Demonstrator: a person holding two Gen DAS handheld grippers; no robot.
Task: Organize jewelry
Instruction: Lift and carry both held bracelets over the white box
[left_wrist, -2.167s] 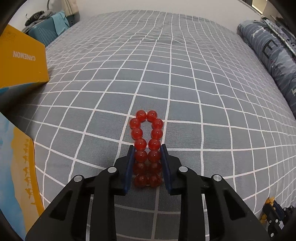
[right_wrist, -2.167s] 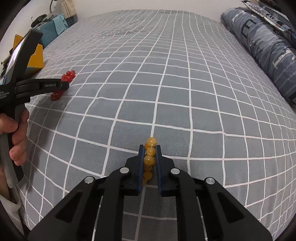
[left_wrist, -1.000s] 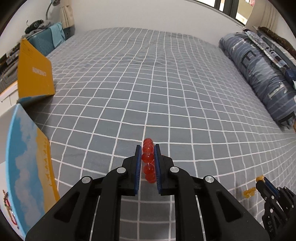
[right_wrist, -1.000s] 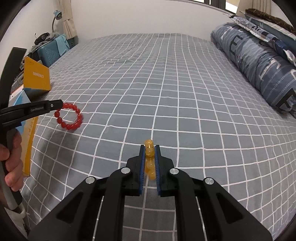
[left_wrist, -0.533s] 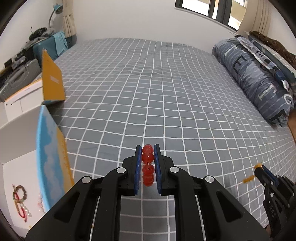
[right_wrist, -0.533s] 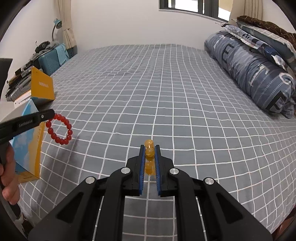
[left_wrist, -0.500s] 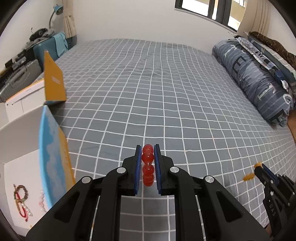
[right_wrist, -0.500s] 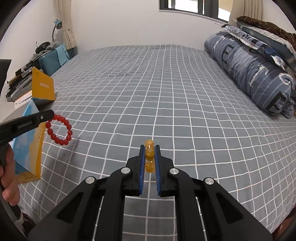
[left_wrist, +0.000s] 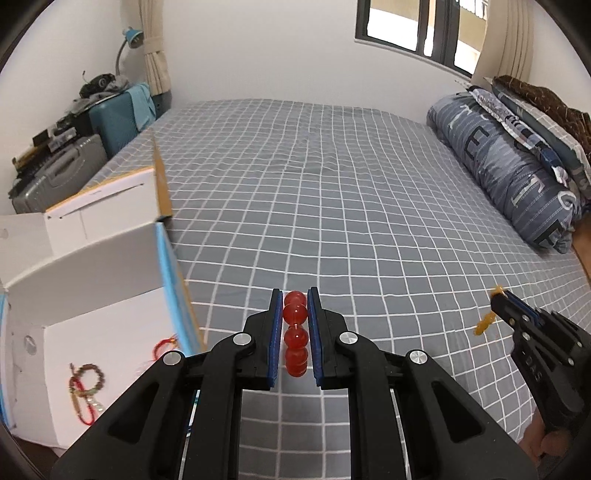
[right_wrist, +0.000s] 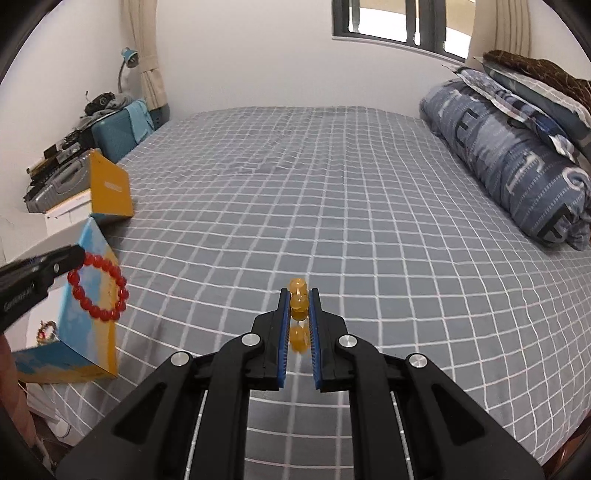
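Both of my grippers are closed on beaded bracelets and both are now clear of the bed. My left gripper (left_wrist: 295, 328) clamps the red bead bracelet (left_wrist: 295, 334) between its blue pads; from the right wrist view the rest of that loop (right_wrist: 99, 288) hangs free below the fingertips. My right gripper (right_wrist: 299, 325) clamps the amber bead bracelet (right_wrist: 298, 308) the same way, with one bead showing past the tips and the strand hanging below them.

Compared with two seconds ago, when both bracelets lay flat on the grey checked bedspread (left_wrist: 332, 206) and my jaws were just closing over them, both strands have been lifted and the view has risen enough to show the window and far wall. The lift is done; judged from this, the carry is the step in hand.

To my left, the open white-lined box (left_wrist: 92, 343) has come into view. It already holds other bracelets (left_wrist: 86, 384) on its floor. The red bracelet hangs close to the blue-and-yellow side wall (right_wrist: 92, 306) of that box, so the left deposit looks nearest. The amber bracelet is well apart from the box and must travel left.
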